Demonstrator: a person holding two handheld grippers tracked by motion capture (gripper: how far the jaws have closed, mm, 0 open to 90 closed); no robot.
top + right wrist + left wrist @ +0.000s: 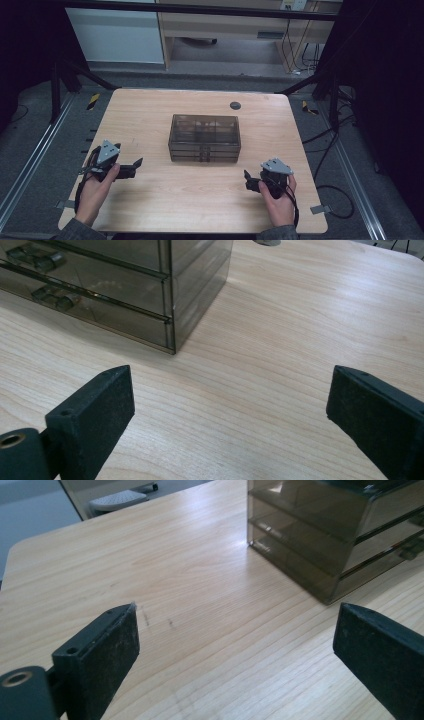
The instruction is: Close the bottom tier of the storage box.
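A smoky see-through drawer box (204,138) stands in the middle of the wooden table (150,115), with its stacked drawers facing the person. My left gripper (135,168) rests near the table's left side, held in a hand, pointing right toward the box, open and empty. My right gripper (247,181) sits near the front right, pointing left, also open and empty. In the left gripper view the box (325,535) is ahead to the right of the wide-apart jaws (235,625). In the right gripper view the box (125,285) is ahead to the left, beyond the spread jaws (230,380).
A round black grommet (235,105) is set in the table behind the box. Bare tabletop lies between each gripper and the box. Cables (325,150) trail on the floor to the right, and a wooden desk (225,25) stands beyond the table.
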